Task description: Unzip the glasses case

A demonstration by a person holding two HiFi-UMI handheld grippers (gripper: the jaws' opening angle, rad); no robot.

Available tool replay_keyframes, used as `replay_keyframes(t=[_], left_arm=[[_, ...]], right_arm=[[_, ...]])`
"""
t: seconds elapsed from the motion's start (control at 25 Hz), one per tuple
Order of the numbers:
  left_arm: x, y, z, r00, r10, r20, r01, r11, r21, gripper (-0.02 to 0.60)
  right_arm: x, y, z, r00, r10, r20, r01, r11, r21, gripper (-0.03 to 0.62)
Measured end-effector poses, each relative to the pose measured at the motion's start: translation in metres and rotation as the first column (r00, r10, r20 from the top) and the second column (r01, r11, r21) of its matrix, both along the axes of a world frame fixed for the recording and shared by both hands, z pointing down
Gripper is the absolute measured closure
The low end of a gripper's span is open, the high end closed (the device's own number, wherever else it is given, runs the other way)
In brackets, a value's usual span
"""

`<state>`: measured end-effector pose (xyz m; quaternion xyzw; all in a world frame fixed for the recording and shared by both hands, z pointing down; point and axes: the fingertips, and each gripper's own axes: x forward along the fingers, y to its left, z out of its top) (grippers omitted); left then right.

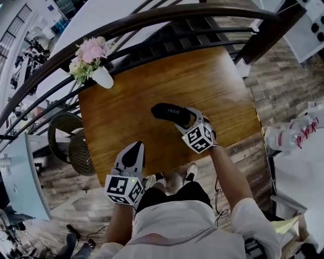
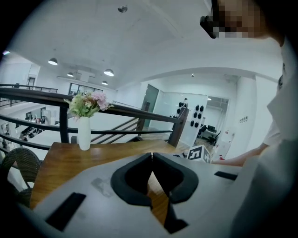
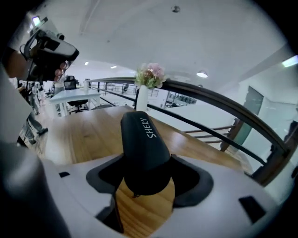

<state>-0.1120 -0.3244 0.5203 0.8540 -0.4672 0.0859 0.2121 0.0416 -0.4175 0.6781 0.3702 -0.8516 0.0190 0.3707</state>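
Item: glasses case point(image 1: 169, 112), black, matte, a rounded oblong shell with pale lettering on its top. It lay on the wooden table point(image 1: 217, 86), roughly mid-board. Its long axis ran from upper left to lower right in the head view.

Relation I noted for the coming move: the case's lower-right end sat in my right gripper point(image 1: 188, 120). In the right gripper view the case ran straight away along the line of the jaws, towards the railing. The jaws stood wide and, as far as I could judge, pressed against both flanks of that near end. A small tab hung below the end at point(image 3: 135, 195). I took it for the zip pull but could not be sure.

Left gripper point(image 1: 135, 147): jaws together, nothing between them. It was near the table's front edge, well apart from the case, so the right hand was plainly the nearer.

Other entries:
- Table top: warm brown, visible grain, slight sheen.
- White vase point(image 1: 103, 77): smooth, holding pink and cream flowers, at the far left corner.
- Dark curved railing point(image 1: 152, 15) beyond the table
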Motion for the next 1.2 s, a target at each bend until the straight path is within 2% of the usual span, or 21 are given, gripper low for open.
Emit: replay_keyframes(t=[0.2, 0.44, 0.6, 0.88, 0.96, 1.04, 1.12, 1.2], left_arm=[[0.025, -0.012, -0.031, 0.997, 0.071, -0.007, -0.070, 0.995, 0.065, 0.561], [0.069, -0.012, -0.077, 0.986, 0.162, -0.036, -0.156, 0.977, 0.143, 0.561], [0.098, -0.009, -0.109, 0.972, 0.230, -0.054, -0.216, 0.956, 0.201, 0.561], [0.126, 0.012, -0.144, 0.952, 0.297, -0.077, -0.268, 0.926, 0.265, 0.561], [0.132, 0.019, -0.149, 0.931, 0.342, -0.127, -0.300, 0.916, 0.267, 0.561], [0.139, 0.024, -0.155, 0.888, 0.406, -0.215, -0.352, 0.902, 0.250, 0.529], [0.147, 0.027, -0.161, 0.834, 0.460, -0.306, -0.405, 0.886, 0.228, 0.397], [0.154, 0.033, -0.169, 0.786, 0.499, -0.366, -0.448, 0.867, 0.220, 0.328]], right_arm=[[0.035, 0.017, -0.075, 0.986, 0.154, 0.068, -0.159, 0.984, 0.077, 0.240], [0.090, 0.051, -0.183, 0.934, 0.294, 0.203, -0.330, 0.927, 0.179, 0.240], [0.118, 0.080, -0.244, 0.908, 0.330, 0.259, -0.394, 0.882, 0.257, 0.240], [0.135, 0.122, -0.292, 0.896, 0.328, 0.298, -0.419, 0.848, 0.324, 0.240], [0.132, 0.128, -0.300, 0.898, 0.312, 0.310, -0.413, 0.841, 0.349, 0.240], [0.125, 0.129, -0.308, 0.904, 0.287, 0.318, -0.397, 0.839, 0.371, 0.240], [0.116, 0.130, -0.316, 0.915, 0.256, 0.312, -0.370, 0.840, 0.397, 0.240], [0.106, 0.132, -0.322, 0.930, 0.224, 0.291, -0.335, 0.840, 0.426, 0.240]])
